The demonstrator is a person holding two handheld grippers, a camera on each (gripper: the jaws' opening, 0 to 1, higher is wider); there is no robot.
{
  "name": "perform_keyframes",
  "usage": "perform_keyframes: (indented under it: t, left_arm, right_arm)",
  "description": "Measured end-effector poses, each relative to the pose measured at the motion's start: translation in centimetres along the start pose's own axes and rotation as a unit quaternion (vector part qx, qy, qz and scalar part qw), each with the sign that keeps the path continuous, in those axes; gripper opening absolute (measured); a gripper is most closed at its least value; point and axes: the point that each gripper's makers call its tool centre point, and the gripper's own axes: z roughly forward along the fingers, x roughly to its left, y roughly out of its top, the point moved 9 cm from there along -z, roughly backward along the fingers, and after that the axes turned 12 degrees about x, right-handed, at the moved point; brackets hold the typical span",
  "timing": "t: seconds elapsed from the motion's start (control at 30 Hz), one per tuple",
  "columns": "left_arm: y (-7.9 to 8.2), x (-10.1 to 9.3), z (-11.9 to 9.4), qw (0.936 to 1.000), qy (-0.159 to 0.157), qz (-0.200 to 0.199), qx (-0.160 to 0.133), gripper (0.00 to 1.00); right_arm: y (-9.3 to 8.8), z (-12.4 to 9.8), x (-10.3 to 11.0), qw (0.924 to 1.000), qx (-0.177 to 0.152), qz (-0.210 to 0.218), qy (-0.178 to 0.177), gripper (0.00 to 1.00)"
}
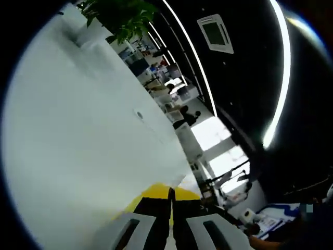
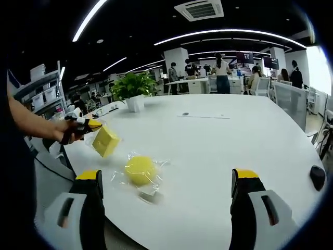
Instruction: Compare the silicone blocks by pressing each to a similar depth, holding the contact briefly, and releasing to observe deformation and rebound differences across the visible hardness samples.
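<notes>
Left gripper (image 2: 83, 126) clamped on yellow silicone block (image 2: 105, 140), lifted above white table (image 2: 218, 151); round yellow sample (image 2: 140, 170) bagged just below; right gripper (image 2: 166, 208) spread wide, empty; squeeze best kept steady, equal depth

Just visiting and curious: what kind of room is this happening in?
Most likely a large open-plan office or lab: a long white table, desks with people working at the far end, a potted plant, strip lights and a ceiling air vent.
</notes>
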Motion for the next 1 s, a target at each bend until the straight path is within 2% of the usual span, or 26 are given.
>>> perform_keyframes:
  t: [0.13,0.2,0.3,0.4,0.5,0.63,0.8,0.87,0.9,0.93,1.0]
  left_arm:
    - [0.1,0.7,-0.1,0.9992,0.034,0.021,0.006,0.00]
    - [0.2,0.6,0.0,0.9974,0.040,0.059,0.011,0.00]
    - [0.1,0.9,0.3,0.9902,0.065,0.117,0.039,0.00]
    - [0.1,1.3,0.6,0.9879,0.082,0.123,0.047,0.00]
    - [0.2,2.0,0.6,0.9828,0.098,0.149,0.050,0.00]
    - [0.2,3.2,0.4,0.9793,0.114,0.158,0.056,0.00]
    - [0.1,3.8,0.3,0.9762,0.126,0.166,0.060,0.00]
    - [0.2,4.2,0.4,0.9718,0.130,0.183,0.073,0.00]
    - [0.2,4.6,0.3,0.9647,0.149,0.199,0.086,0.00]
    - [0.2,4.9,0.3,0.9609,0.158,0.206,0.095,0.00]
    - [0.1,5.2,0.5,0.9597,0.156,0.208,0.106,0.00]
  right_arm:
    - [-0.2,0.1,0.1,1.0000,0.001,0.005,-0.001,0.96]
    - [-0.3,0.3,0.1,0.9999,0.003,0.010,0.000,0.96]
    - [-0.3,0.3,0.2,0.9999,0.003,0.010,0.000,0.96]
    - [-0.3,0.4,0.2,0.9999,0.005,0.011,-0.001,0.96]
    - [-0.6,0.5,0.1,0.9999,0.008,0.015,-0.002,0.96]
    - [-1.0,0.7,0.2,0.9997,0.014,0.020,-0.002,0.96]
    - [-1.3,0.8,0.4,0.9996,0.018,0.023,0.001,0.96]
    - [-1.5,0.8,0.6,0.9995,0.026,0.018,0.002,0.96]
    - [-1.5,0.9,0.7,0.9995,0.028,0.014,0.002,0.96]
    - [-1.6,0.9,0.7,0.9995,0.030,0.014,0.003,0.96]
    - [-1.6,0.9,0.7,0.9994,0.031,0.014,0.004,0.96]
